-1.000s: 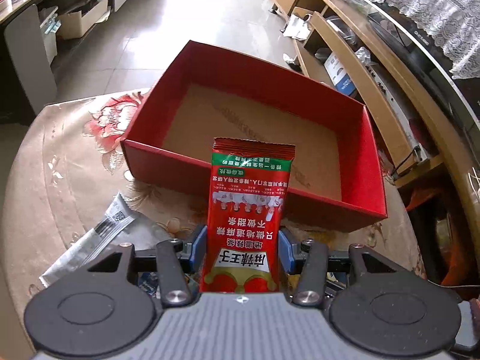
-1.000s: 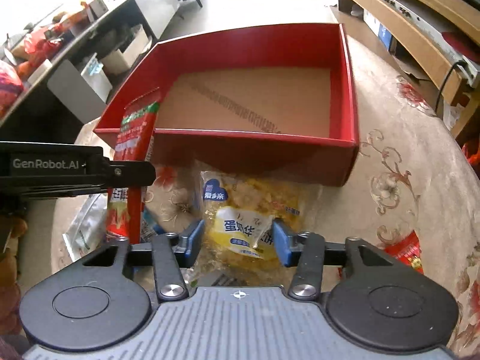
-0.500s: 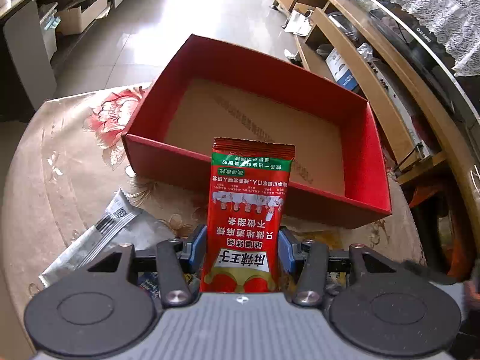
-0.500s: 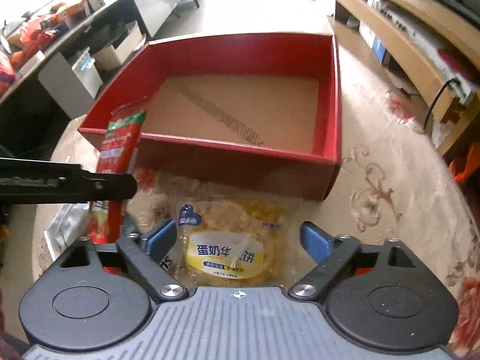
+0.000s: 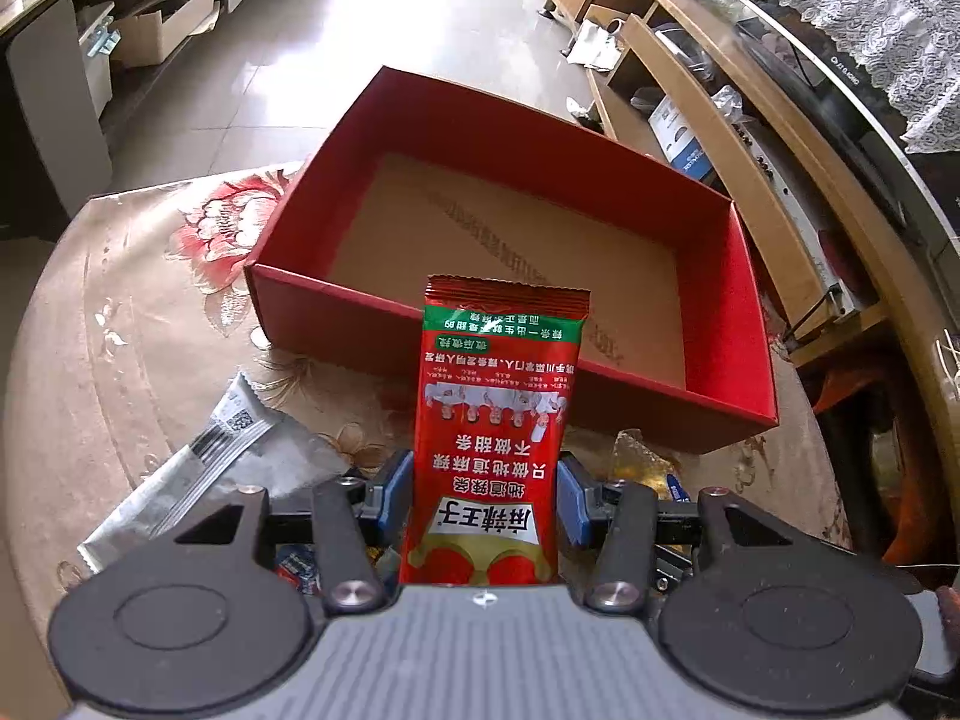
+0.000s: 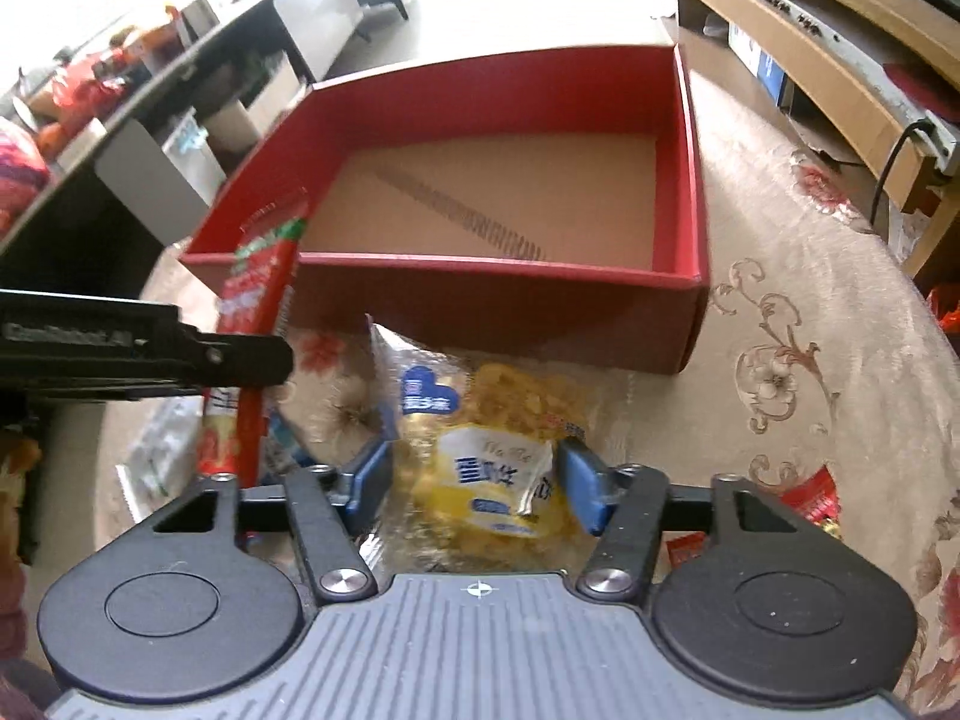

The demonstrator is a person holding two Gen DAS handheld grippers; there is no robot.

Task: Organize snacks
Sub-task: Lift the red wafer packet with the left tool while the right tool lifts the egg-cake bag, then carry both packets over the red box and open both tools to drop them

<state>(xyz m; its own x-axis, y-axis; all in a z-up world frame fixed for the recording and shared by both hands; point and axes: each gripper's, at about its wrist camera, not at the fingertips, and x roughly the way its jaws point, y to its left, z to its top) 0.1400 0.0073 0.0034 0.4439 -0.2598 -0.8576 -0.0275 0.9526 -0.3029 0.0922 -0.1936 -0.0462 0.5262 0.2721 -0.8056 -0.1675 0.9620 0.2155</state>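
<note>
Between the right tongs, nearest the camera, sits the yellow packet: a clear film bag of crumbly yellow pieces with a printed label. The jaws have just been closing, and both blue pads now meet the bag's sides, so it reads as clamped; the film is creased where they bear on it. Judged light, soft and slippery, with brittle contents. A grip across the middle risks crushing the pieces; a firm hold on the sealed end or lower edge looks safer, though the film may slide out.

Left tongs are clamped on the lower part of the red sachet, which stands upright and clear of the bench. It keeps its shape above the pads, so I judge it flat, light and fairly stiff. The present low hold should serve; the glossy wrapper could slip if the grip eases.

Beside them a grey wrapper lies flat on the bench, and small red packets lie to the right. All appear thin and light, best taken by an edge.

Beyond, the red box stands open and empty on the bench, just past both held snacks. Its walls are low, so release from above should be easy.
</note>
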